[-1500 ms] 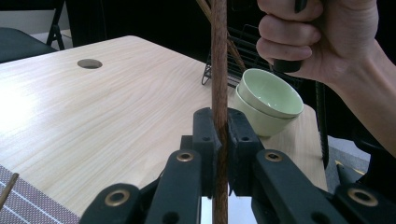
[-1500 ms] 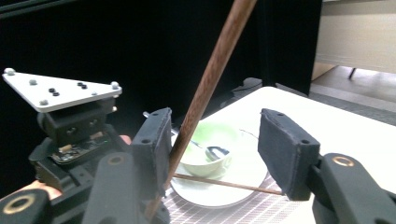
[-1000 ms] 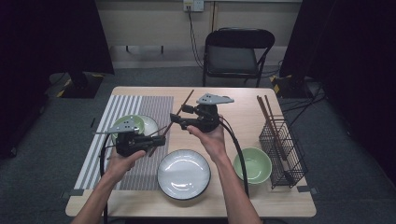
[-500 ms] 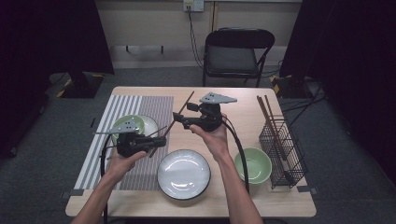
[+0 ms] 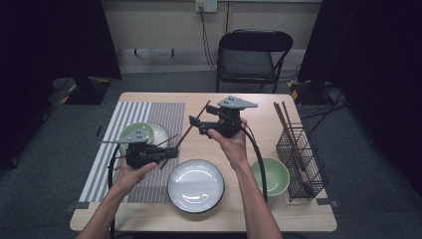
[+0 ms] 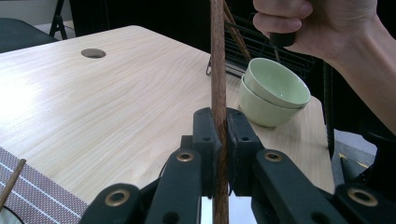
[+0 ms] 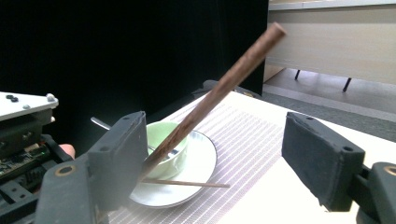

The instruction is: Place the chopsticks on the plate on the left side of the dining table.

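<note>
Your left gripper point(image 5: 171, 152) has its fingers point(image 6: 205, 135) closed on a brown chopstick point(image 6: 217, 70), which passes upright between the two pads in the left gripper view and, in the high view, runs as a slanted rod from that gripper up towards the far edge of the desk point(image 5: 249, 219). Your right gripper point(image 5: 196, 125) has its fingers point(image 7: 119, 154) spread wide apart and grips nothing; in the right gripper view the same chopstick point(image 7: 219, 88) leans across the gap, close to the finger at the left of that view, though contact there cannot be judged. Taking the white plate point(image 5: 195, 185) at the near middle of the desk as landmark: the held chopstick hangs above the desk just beyond the plate; your left hand point(image 5: 132, 172) is to the plate's left, over the striped placemat point(image 5: 149, 112); your right hand point(image 5: 231, 144) is just beyond the plate and slightly to its right. Beyond and left of the plate, on the placemat, a small green bowl point(image 7: 163, 140) sits on a saucer point(image 7: 196, 168), with a second chopstick point(image 7: 187, 184) resting across the saucer. Right of the plate stand stacked green bowls point(image 5: 270, 176), and farther right a black wire rack point(image 5: 301, 159) holding more chopsticks point(image 5: 286, 124).
</note>
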The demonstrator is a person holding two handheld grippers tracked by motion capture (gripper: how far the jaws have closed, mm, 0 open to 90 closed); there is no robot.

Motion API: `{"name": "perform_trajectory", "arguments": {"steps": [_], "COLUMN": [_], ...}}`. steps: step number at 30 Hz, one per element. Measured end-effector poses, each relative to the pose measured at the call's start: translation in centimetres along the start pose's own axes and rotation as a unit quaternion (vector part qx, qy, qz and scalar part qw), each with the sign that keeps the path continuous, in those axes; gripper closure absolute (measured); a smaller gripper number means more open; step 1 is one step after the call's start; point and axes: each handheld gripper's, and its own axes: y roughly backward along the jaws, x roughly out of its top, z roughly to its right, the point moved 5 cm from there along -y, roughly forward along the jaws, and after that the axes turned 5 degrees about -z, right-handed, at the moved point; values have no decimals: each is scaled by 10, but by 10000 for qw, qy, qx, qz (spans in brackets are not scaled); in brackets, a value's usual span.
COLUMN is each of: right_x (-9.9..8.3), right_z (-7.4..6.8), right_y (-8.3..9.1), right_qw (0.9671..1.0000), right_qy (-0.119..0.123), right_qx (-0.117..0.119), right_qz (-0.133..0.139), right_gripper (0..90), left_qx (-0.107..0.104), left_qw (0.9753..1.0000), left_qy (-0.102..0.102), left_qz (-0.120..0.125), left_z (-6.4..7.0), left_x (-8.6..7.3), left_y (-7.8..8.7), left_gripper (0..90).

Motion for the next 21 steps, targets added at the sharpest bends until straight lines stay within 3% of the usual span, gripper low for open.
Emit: {"name": "perform_trajectory", "arguments": {"steps": [8,21], "right_x": [-3,-10], "right_z": [3,9], "right_y": [-2,-5], "right_qw": [9999,9996], "right_qy": [25,7], "right_qx": [-131,-145], "right_qz": [-63,-246], "right_gripper": [229,262], "left_qx": [70,112], "left_qw": [10000,9999], "left_qy": [7,49], "left_qz": [51,97], "left_z": [-3,-6], "left_x": [1,1], "left_y": [6,11], "left_gripper": [842,843]}}
